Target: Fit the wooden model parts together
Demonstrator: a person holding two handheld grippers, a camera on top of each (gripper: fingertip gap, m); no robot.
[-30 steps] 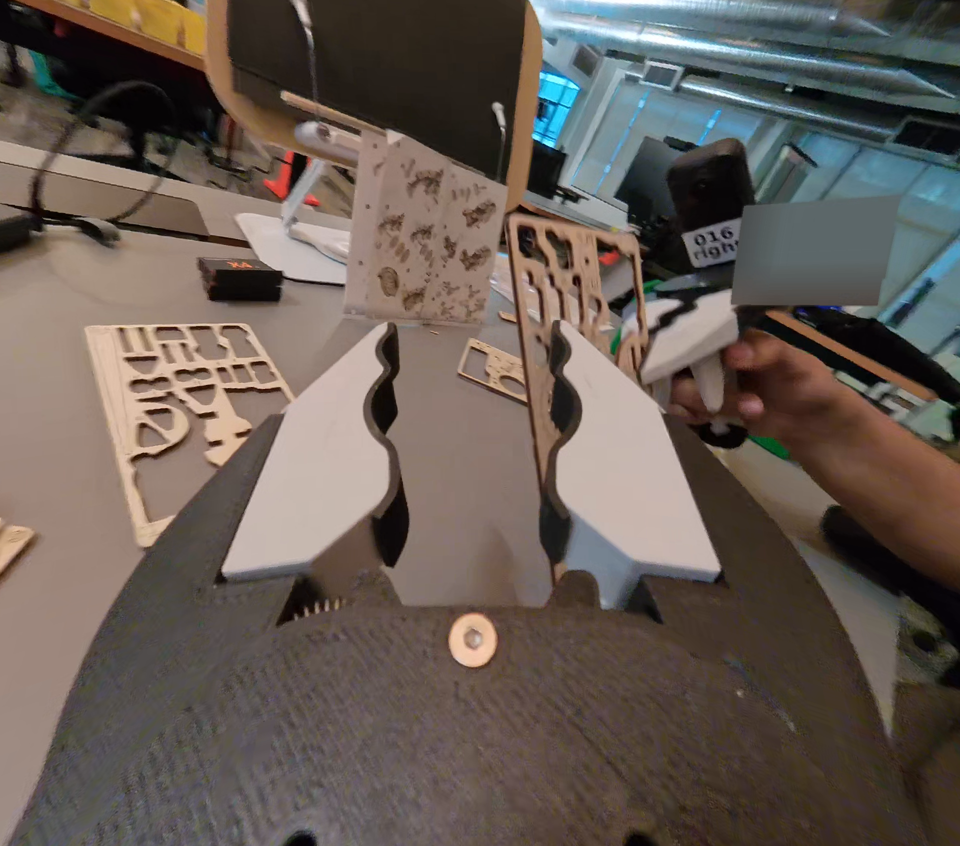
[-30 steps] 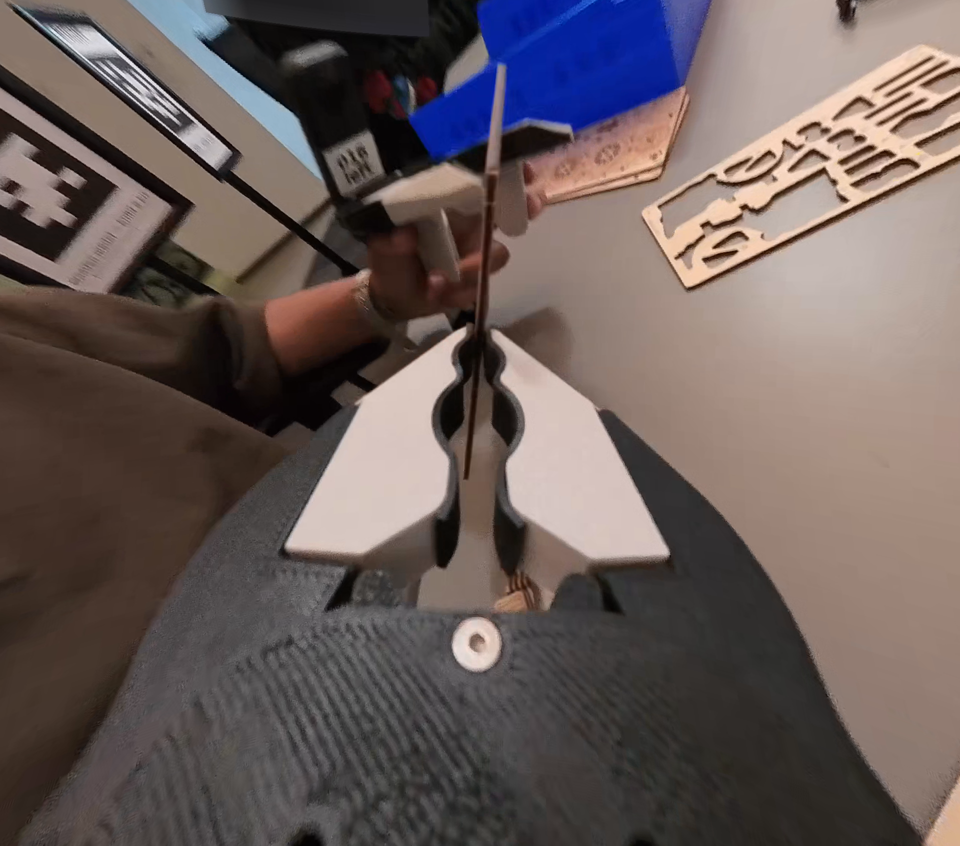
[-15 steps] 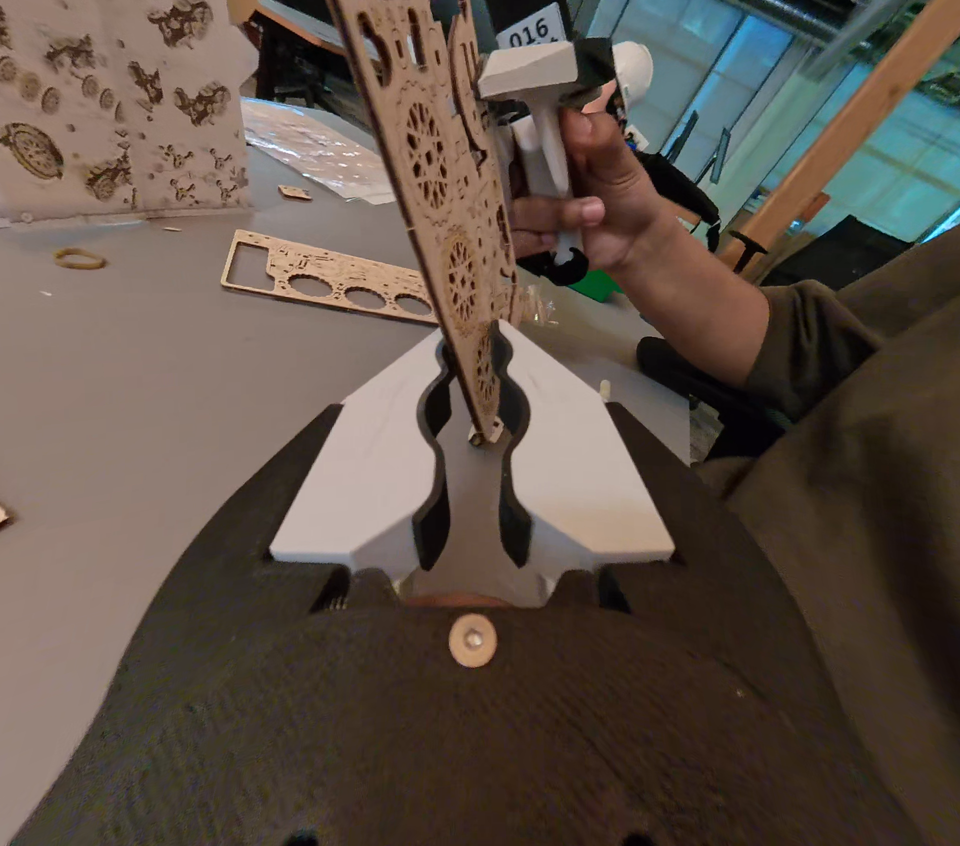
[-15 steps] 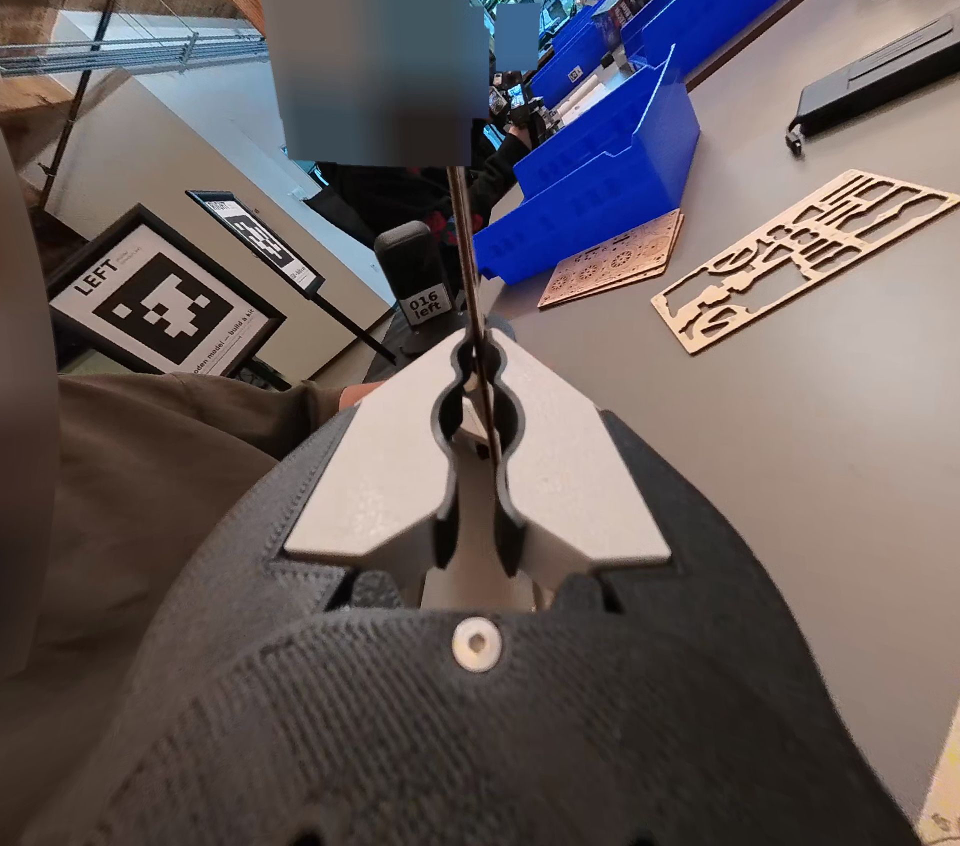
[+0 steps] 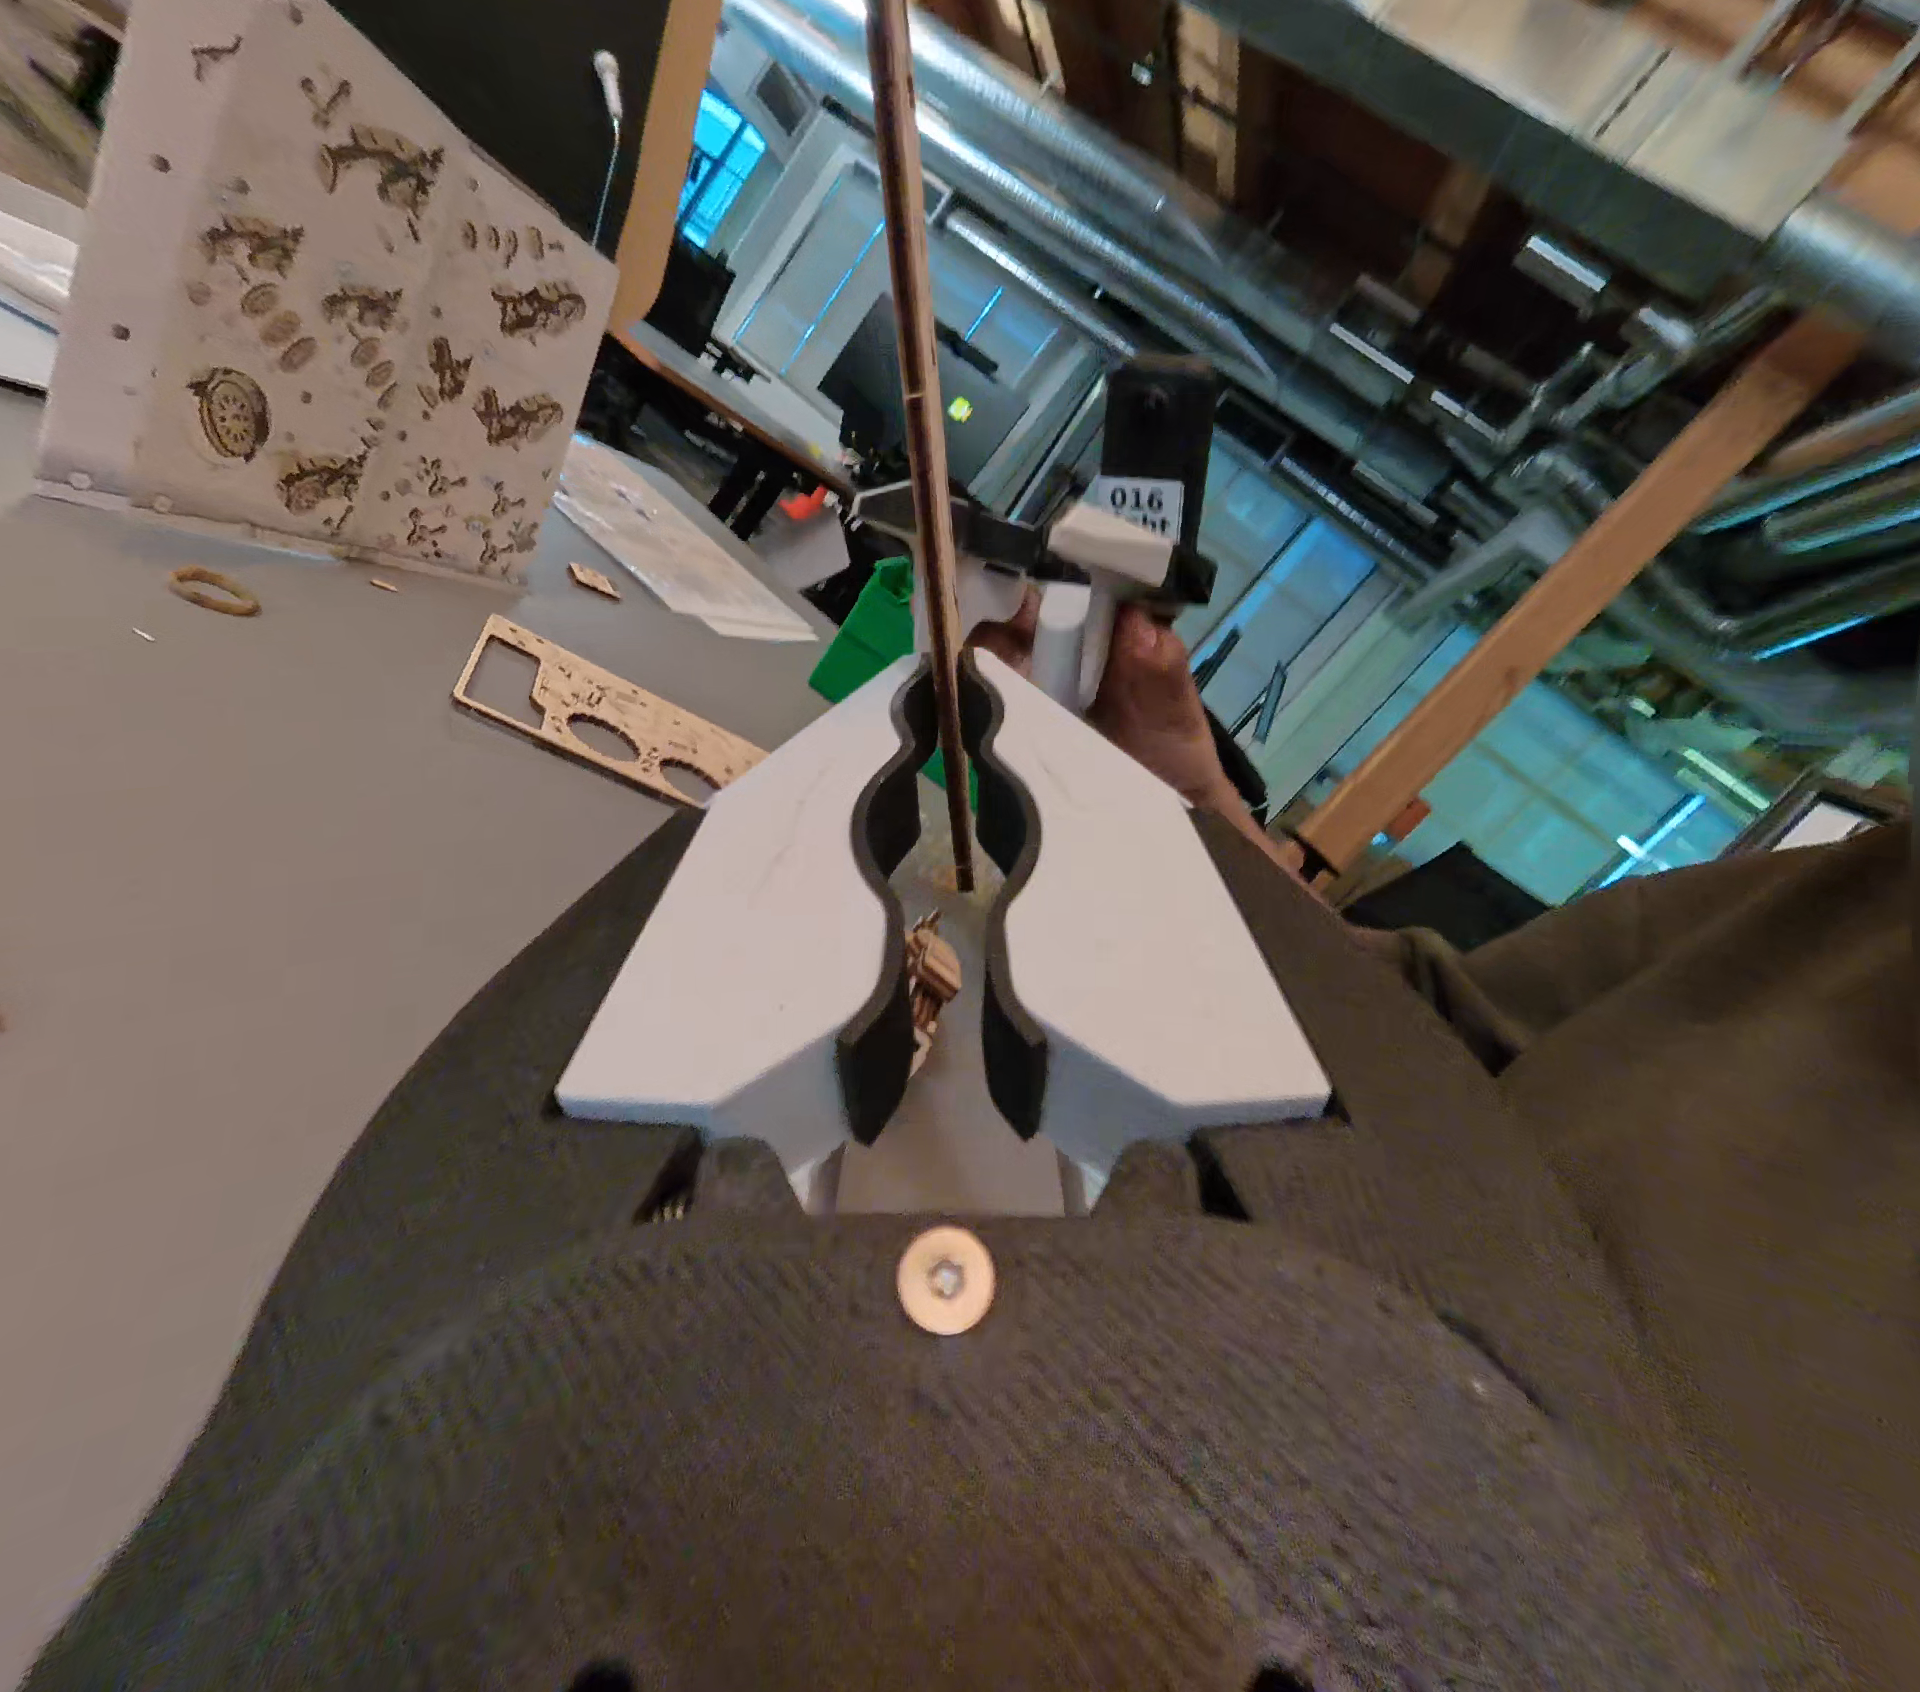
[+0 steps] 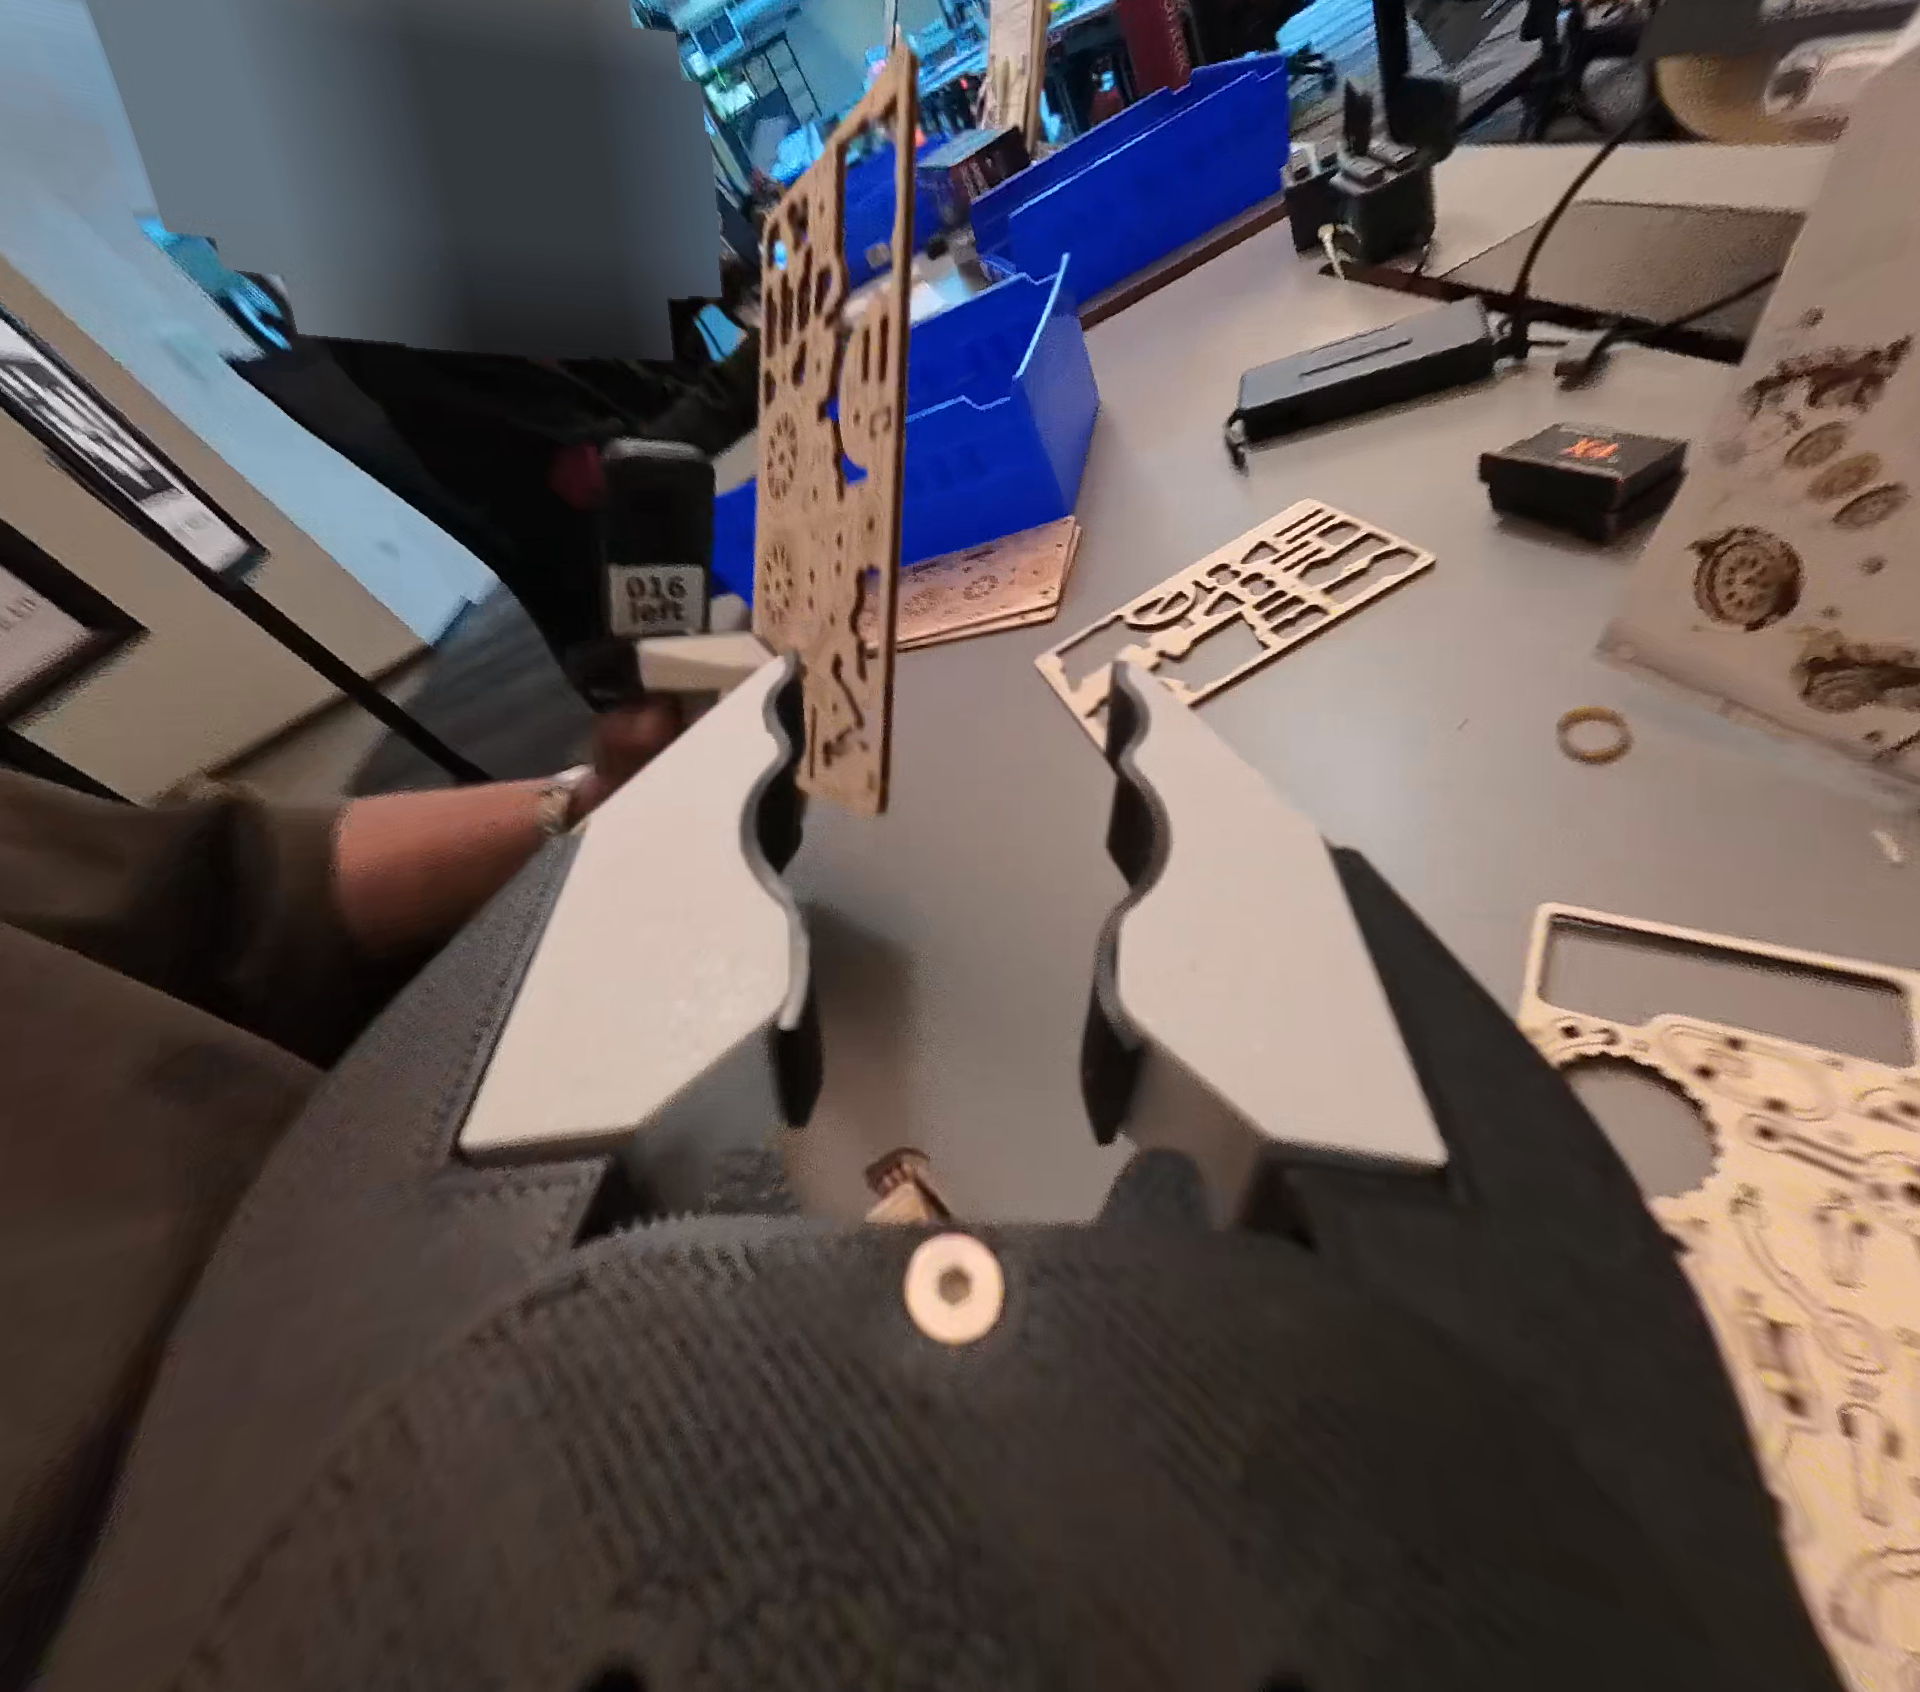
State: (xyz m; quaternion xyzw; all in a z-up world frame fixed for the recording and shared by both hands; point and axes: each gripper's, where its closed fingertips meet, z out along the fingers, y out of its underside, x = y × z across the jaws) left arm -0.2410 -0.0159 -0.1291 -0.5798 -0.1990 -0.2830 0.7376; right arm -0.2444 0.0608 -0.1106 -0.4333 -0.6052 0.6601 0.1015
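A thin laser-cut wooden sheet (image 5: 914,292) stands upright, edge-on in the left wrist view. My left gripper (image 5: 943,666) is shut on its lower part. A small wooden piece (image 5: 930,967) sits deep in the left gripper's throat. In the right wrist view the same sheet (image 6: 831,447) shows its face, with gears and slots cut in it. My right gripper (image 6: 951,676) is open, and the sheet's lower corner hangs just inside its left finger (image 6: 675,915), not gripped. The left gripper (image 6: 707,666) holds the sheet from behind. The right gripper (image 5: 935,525) shows behind the sheet in the left wrist view.
On the grey table (image 6: 1403,759) lie a cut-out wooden frame (image 6: 1236,603), a stack of sheets (image 6: 977,593) and another sheet (image 6: 1766,1175) at the right. Blue bins (image 6: 1039,395), a black box (image 6: 1584,479), a propped printed page (image 5: 312,312) and a rubber band (image 6: 1593,733) stand around. About 9 cm separates my left fingertips from my right.
My right gripper has opened and let go of the sheet. My left gripper, open a second ago, shut on it and now holds it alone, turned edge-on.
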